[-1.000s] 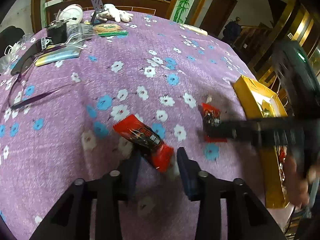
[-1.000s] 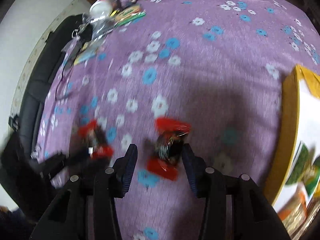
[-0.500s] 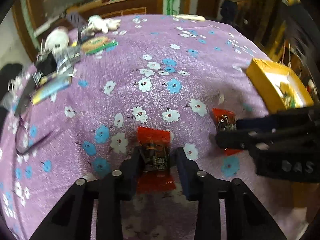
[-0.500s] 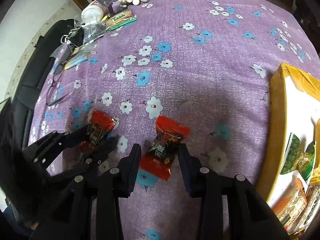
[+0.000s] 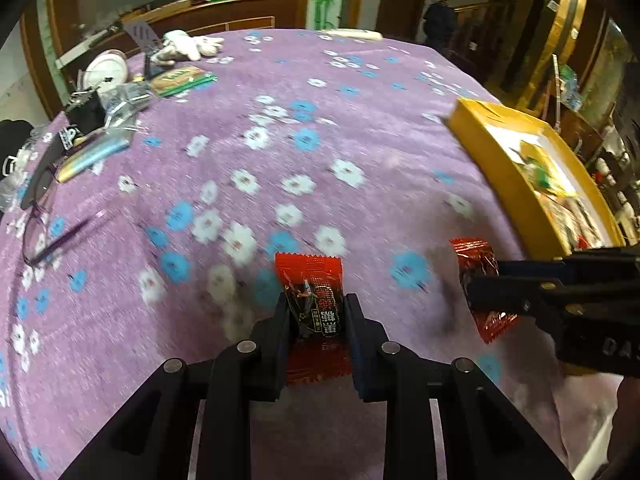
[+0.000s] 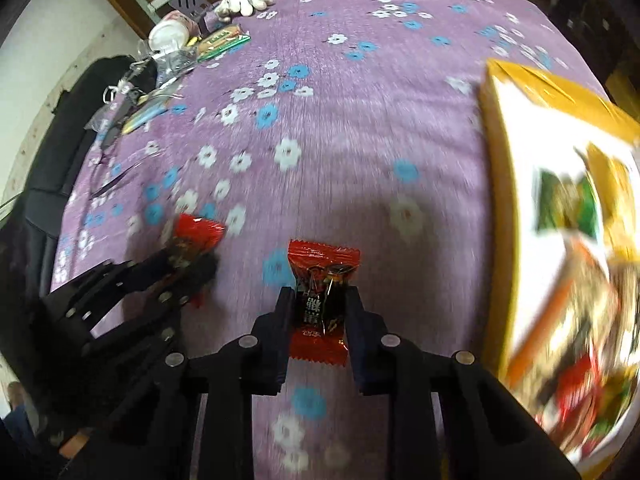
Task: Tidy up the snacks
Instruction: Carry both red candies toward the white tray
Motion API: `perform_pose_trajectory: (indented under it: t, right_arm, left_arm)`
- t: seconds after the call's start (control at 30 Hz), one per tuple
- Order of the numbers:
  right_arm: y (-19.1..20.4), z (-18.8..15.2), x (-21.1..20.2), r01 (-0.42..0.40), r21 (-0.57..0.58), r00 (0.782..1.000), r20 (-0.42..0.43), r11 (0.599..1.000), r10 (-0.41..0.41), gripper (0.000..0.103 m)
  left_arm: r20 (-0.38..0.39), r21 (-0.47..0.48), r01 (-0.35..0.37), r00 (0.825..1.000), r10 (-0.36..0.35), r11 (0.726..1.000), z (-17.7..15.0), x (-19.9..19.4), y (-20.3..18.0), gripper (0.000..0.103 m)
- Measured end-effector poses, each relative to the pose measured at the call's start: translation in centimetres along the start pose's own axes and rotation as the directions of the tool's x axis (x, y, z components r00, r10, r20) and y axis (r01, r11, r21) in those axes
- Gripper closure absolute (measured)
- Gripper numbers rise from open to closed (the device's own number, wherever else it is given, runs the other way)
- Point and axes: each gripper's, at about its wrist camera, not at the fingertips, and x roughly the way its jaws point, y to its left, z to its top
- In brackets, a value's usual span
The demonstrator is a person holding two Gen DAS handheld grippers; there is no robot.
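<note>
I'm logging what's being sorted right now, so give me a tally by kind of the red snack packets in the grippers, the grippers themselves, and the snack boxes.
Red foil snack packets: 2, one in the left hand-held gripper, one in the right hand-held gripper
Black hand-held grippers: 2
Yellow cardboard snack box: 1
Total: 5

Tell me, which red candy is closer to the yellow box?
The red candy between the right tool's closing jaws: it is nearer the yellow box. The other candy, gripped in the left tool, is farther off.
</note>
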Motion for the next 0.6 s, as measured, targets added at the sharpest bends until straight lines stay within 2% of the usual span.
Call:
perform_pose_trajectory:
  t: [0.2, 0.37, 0.6]
  right_arm:
    - [-0.7, -2.2, -2.5, 0.002, 0.042, 0.998, 0.066, 0.999, -0.005, 0.08]
    - [-1.8, -3.4, -3.7, -0.005, 0.09, 0.996, 0.093, 0.996, -0.004, 0.08]
    - [-2.3, -4.3, -5.8, -0.011, 0.099, 0.992, 0.13, 0.995, -0.002, 0.08]
  left_arm:
    - [-0.013, 0.028, 0.044, 0.999, -0.044, 0.999, -0.5, -0.4, -1.6, 0.078]
    - [0.012, 0.045, 0.063, 0.998, -0.063, 0.997, -0.2, -1.5, -2.6, 0.078]
    - [0.031, 0.062, 0.084, 0.996, -0.086, 0.995, 0.1, -2.5, -3.8, 0.078]
